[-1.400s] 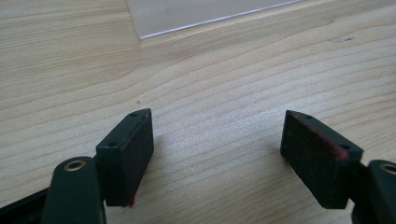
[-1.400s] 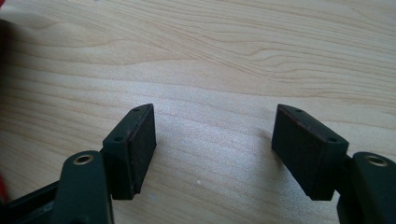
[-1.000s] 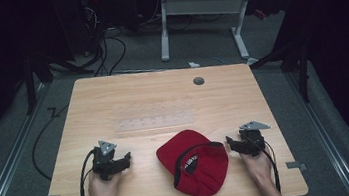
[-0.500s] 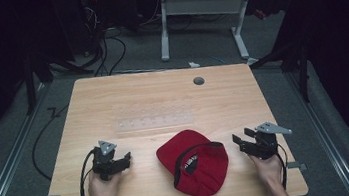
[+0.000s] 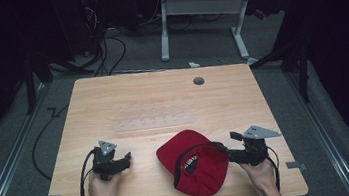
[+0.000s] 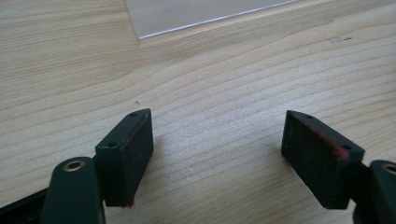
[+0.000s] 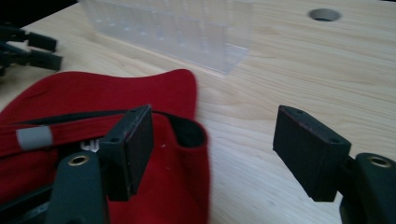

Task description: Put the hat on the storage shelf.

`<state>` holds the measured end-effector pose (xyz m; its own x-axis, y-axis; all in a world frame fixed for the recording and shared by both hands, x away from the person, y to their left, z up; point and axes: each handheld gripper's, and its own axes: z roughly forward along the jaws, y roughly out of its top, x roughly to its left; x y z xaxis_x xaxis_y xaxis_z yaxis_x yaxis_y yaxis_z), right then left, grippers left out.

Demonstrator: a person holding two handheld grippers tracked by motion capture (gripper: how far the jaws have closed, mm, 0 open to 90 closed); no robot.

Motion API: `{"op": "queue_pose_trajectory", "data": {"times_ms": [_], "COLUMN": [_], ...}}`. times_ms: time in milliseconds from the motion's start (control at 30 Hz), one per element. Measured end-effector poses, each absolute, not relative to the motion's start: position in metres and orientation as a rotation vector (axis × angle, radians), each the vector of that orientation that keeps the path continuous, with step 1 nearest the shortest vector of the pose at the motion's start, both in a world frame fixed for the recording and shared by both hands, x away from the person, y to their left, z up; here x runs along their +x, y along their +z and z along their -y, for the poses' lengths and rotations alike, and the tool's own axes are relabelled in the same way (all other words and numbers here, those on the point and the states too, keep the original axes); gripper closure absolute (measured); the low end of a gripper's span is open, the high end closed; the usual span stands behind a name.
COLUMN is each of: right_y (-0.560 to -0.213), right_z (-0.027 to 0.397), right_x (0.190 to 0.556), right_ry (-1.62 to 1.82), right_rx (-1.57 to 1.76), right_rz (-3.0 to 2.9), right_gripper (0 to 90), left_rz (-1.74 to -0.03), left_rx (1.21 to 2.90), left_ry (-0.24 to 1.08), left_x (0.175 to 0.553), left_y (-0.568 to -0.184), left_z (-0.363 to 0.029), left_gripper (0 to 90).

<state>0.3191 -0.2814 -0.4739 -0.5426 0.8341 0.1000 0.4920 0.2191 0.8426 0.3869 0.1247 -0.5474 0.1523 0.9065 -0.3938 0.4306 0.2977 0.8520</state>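
At the near edge of the pale wooden table (image 5: pixel 112 95), I hold both tools low. My right gripper (image 5: pixel 225 150) stands with jaws spread wide and nothing between them, one jaw over the back rim of the red fabric cap (image 5: pixel 198 163), which lies upside down beside it. My left gripper (image 5: pixel 125 159), well apart from the cap, also gapes over bare wood. By my reading the cap is not yet grasped; the work seems barely begun. Farther off sits a clear plastic rack (image 5: pixel 154 120), its contents too faint to tell, and beyond it a round grey cable hole (image 5: pixel 199 81).
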Motion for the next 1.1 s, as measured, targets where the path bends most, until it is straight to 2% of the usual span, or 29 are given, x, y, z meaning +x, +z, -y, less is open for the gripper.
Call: {"op": "queue_pose_trajectory", "data": {"times_ms": [167, 300, 467, 533, 567, 667, 700, 767, 800, 833, 1100], "right_y": [-0.481, -0.5, -0.513, -0.522, -0.522, -0.526, -0.526, -0.527, -0.527, -0.526, -0.525], "right_z": [0.264, 0.253, 0.248, 0.245, 0.245, 0.244, 0.244, 0.242, 0.242, 0.242, 0.243], "right_x": [0.328, 0.349, 0.36, 0.365, 0.365, 0.367, 0.367, 0.366, 0.366, 0.366, 0.366], "right_ry": [1.22, 1.181, 1.184, 1.189, 1.189, 1.231, 1.231, 1.246, 1.246, 1.259, 1.299], "right_rx": [1.193, 1.236, 1.28, 1.274, 1.274, 1.239, 1.239, 1.219, 1.219, 1.202, 1.197], "right_rz": [-2.2, -2.28, -2.346, -2.408, -2.408, -2.436, -2.436, -2.439, -2.439, -2.446, -2.482], "right_gripper": [26.2, 25.3, 31.2, 39.4, 39.4, 53.3, 53.3, 62.1, 62.1, 68.6, 79.5], "left_rz": [-1.46, -1.459, -1.46, -1.46, -1.459, -1.459, -1.459, -1.458, -1.457, -1.457, -1.455], "left_rx": [1.31, 1.31, 1.31, 1.31, 1.31, 1.31, 1.31, 1.311, 1.312, 1.313, 1.315], "left_ry": [0.541, 0.541, 0.541, 0.541, 0.541, 0.541, 0.541, 0.54, 0.541, 0.54, 0.537], "left_x": [0.387, 0.387, 0.387, 0.387, 0.387, 0.387, 0.387, 0.387, 0.387, 0.387, 0.387], "left_y": [-0.547, -0.547, -0.547, -0.547, -0.547, -0.547, -0.547, -0.547, -0.548, -0.548, -0.547], "left_z": [-0.125, -0.125, -0.125, -0.125, -0.125, -0.125, -0.125, -0.124, -0.124, -0.124, -0.124], "left_gripper": [25.5, 25.5, 25.5, 25.5, 25.5, 25.5, 25.5, 25.5, 25.5, 25.5, 25.4]}}
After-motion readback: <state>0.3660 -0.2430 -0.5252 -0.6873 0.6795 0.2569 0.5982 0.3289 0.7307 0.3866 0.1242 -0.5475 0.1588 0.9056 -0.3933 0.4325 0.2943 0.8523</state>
